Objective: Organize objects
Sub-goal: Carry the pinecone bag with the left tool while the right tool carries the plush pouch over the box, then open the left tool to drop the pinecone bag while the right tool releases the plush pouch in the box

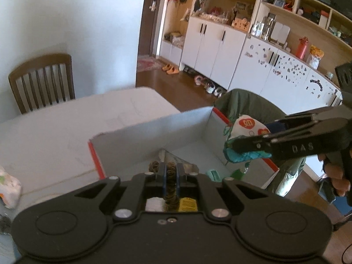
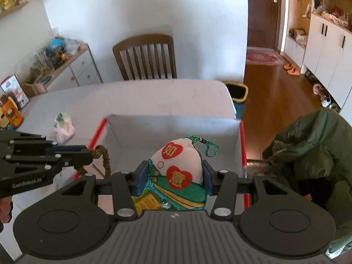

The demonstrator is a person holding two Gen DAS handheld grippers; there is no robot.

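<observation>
An open grey cardboard box (image 1: 154, 129) (image 2: 171, 123) with red edges stands on the white table. My left gripper (image 1: 170, 169) (image 2: 88, 154) is shut on a brown braided rope (image 1: 170, 182) (image 2: 103, 156) above the box's near left part. My right gripper (image 2: 175, 171) (image 1: 231, 145) is shut on a white and green cloth pouch (image 2: 182, 169) (image 1: 246, 129) with red hearts and a green cord, held over the box's right side. Small items lie in the box bottom: a mint green piece (image 1: 213, 173) and a yellow label (image 2: 147, 202).
A crumpled plastic bag (image 2: 63, 127) (image 1: 8, 187) lies on the table (image 2: 143, 96) left of the box. A wooden chair (image 2: 146, 57) stands at the far side. A green jacket (image 2: 312, 149) hangs over a chair to the right. Cabinets and shoes line the far wall.
</observation>
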